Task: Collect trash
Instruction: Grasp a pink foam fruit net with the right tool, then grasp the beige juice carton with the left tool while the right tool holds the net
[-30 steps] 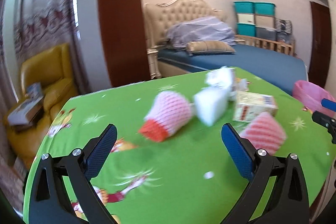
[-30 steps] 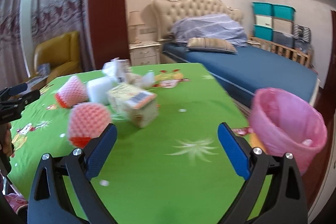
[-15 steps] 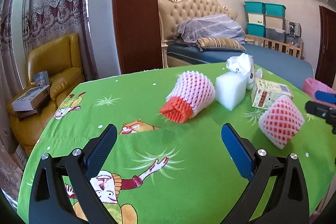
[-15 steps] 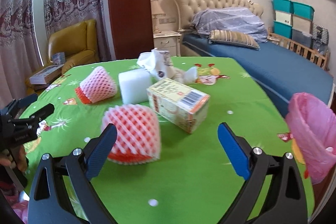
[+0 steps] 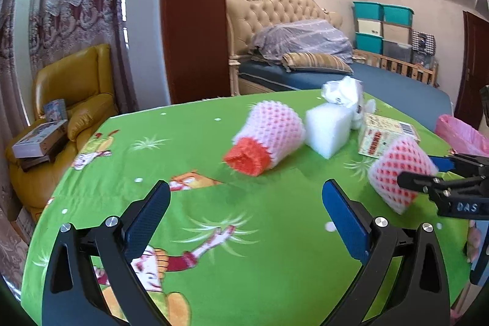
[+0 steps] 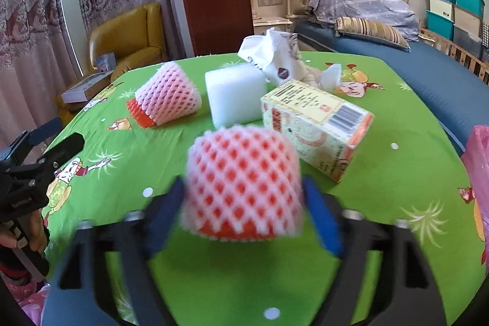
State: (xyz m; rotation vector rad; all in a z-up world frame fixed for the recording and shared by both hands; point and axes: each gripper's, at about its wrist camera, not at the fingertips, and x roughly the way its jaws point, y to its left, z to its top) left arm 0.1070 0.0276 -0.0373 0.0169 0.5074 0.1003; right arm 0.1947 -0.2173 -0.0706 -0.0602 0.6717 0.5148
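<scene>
Right gripper (image 6: 243, 200) — jaws just closed in from wide, blue pads now flanking and touching the near foam net sleeve (image 6: 243, 179) on the green tablecloth (image 6: 397, 173). Left gripper (image 5: 246, 213) — jaws wide, nothing between them. Beyond the sleeve: carton (image 6: 318, 124), white foam block (image 6: 235, 97), second net sleeve (image 6: 166, 97). Pink bin (image 6: 478, 173) at far right.
</scene>
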